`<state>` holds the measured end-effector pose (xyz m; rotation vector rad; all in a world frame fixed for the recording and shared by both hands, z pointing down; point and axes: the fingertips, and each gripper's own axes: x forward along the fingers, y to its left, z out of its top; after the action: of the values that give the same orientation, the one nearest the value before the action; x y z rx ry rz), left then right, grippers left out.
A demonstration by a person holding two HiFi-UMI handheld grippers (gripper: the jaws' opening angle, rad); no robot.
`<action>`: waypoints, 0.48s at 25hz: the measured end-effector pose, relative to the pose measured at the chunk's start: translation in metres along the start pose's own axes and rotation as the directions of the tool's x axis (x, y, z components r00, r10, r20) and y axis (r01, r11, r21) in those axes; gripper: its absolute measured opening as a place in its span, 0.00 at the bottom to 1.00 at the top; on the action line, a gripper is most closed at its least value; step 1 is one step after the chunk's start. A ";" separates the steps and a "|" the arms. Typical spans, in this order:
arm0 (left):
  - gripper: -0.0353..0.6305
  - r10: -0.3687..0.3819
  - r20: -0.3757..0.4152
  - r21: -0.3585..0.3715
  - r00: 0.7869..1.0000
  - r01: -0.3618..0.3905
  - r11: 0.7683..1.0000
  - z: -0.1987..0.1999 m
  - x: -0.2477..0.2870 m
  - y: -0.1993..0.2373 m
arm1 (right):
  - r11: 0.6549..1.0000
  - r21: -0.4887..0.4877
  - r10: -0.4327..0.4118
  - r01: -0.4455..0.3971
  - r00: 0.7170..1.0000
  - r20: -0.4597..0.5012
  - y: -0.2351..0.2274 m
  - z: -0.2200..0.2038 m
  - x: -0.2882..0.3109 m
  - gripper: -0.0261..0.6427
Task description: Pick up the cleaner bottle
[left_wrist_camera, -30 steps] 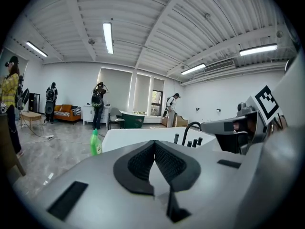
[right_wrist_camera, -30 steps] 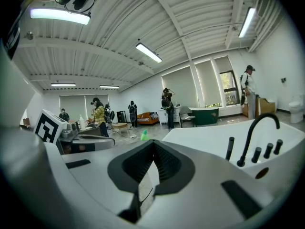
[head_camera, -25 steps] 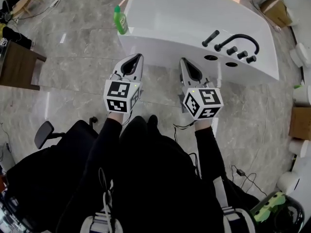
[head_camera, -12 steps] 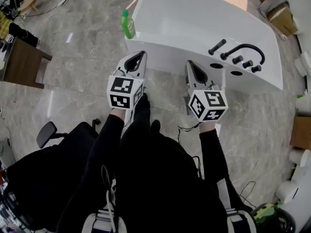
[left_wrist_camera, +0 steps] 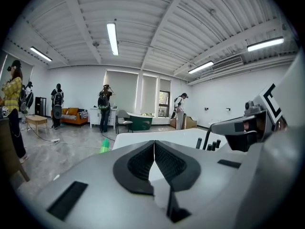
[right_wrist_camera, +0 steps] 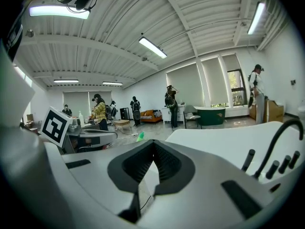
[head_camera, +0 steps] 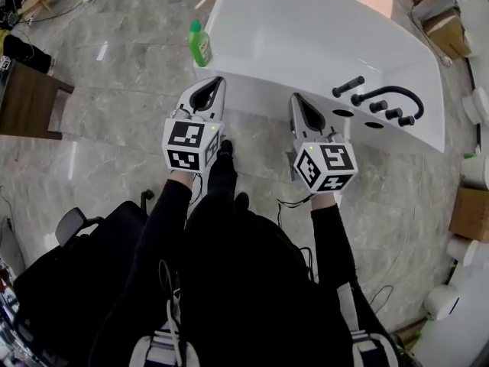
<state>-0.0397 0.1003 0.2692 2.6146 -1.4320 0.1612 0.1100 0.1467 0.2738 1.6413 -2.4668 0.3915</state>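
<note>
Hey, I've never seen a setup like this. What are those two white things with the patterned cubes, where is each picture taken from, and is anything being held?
A person holds a tool in each hand: the left hand-held gripper and the right hand-held gripper. The patterned cubes are part of those tools. The head view comes from a camera on the person's head, looking steeply down. The two gripper views come from cameras riding on each tool, looking along its jaws. Both pairs of jaws are closed with nothing between them, so nothing is held. In front is a white bathtub with a black faucet. The green cleaner bottle stands at the tub's left corner, untouched.
</note>
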 end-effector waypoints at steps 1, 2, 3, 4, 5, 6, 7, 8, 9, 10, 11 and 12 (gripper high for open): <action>0.07 0.004 -0.005 -0.003 1.000 -0.004 1.000 -0.002 0.006 0.007 | 1.000 -0.001 0.002 -0.002 1.000 -0.007 -0.001 0.000 0.010 0.04; 0.07 0.009 -0.011 -0.006 1.000 -0.009 1.000 -0.005 0.012 0.015 | 1.000 0.000 0.004 -0.004 1.000 -0.015 -0.002 -0.001 0.021 0.04; 0.07 0.013 -0.018 -0.008 1.000 -0.013 1.000 -0.008 0.018 0.022 | 1.000 0.001 0.007 -0.007 1.000 -0.023 -0.003 -0.001 0.032 0.04; 0.07 0.017 -0.025 -0.010 1.000 -0.018 1.000 -0.010 0.024 0.030 | 1.000 0.000 0.010 -0.010 0.999 -0.031 -0.003 -0.001 0.043 0.04; 0.07 0.022 -0.032 -0.012 0.999 -0.022 1.000 -0.013 0.029 0.037 | 1.000 -0.002 0.014 -0.014 0.999 -0.041 -0.003 -0.002 0.053 0.04; 0.07 0.028 -0.042 -0.014 0.999 -0.028 0.999 -0.015 0.034 0.045 | 1.000 -0.004 0.019 -0.019 0.998 -0.052 -0.003 -0.002 0.064 0.04; 0.07 0.033 -0.051 -0.019 0.998 -0.034 0.999 -0.018 0.040 0.052 | 1.000 -0.006 0.024 -0.024 0.998 -0.062 -0.003 -0.002 0.074 0.04; 0.07 0.037 -0.059 -0.024 0.998 -0.039 0.999 -0.021 0.045 0.060 | 1.000 -0.006 0.029 -0.029 0.997 -0.071 -0.003 -0.002 0.085 0.04; 0.07 0.039 -0.067 -0.029 0.997 -0.041 0.999 -0.023 0.051 0.068 | 0.999 -0.005 0.032 -0.032 0.996 -0.078 -0.003 -0.001 0.095 0.04; 0.07 0.039 -0.074 -0.034 0.996 -0.042 0.999 -0.025 0.057 0.075 | 0.999 -0.003 0.034 -0.034 0.996 -0.085 -0.004 -0.001 0.106 0.04; 0.07 0.038 -0.080 -0.037 0.996 -0.041 0.998 -0.027 0.063 0.082 | 0.999 -0.002 0.035 -0.035 0.995 -0.091 -0.005 -0.001 0.115 0.04; 0.07 0.036 -0.086 -0.040 0.996 -0.040 0.998 -0.029 0.068 0.087 | 0.999 0.000 0.036 -0.036 0.995 -0.098 -0.007 -0.001 0.123 0.04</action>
<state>-0.0773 0.0031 0.3162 2.5165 -1.4413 0.2416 0.0687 0.0357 0.3092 1.5405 -2.4268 0.4623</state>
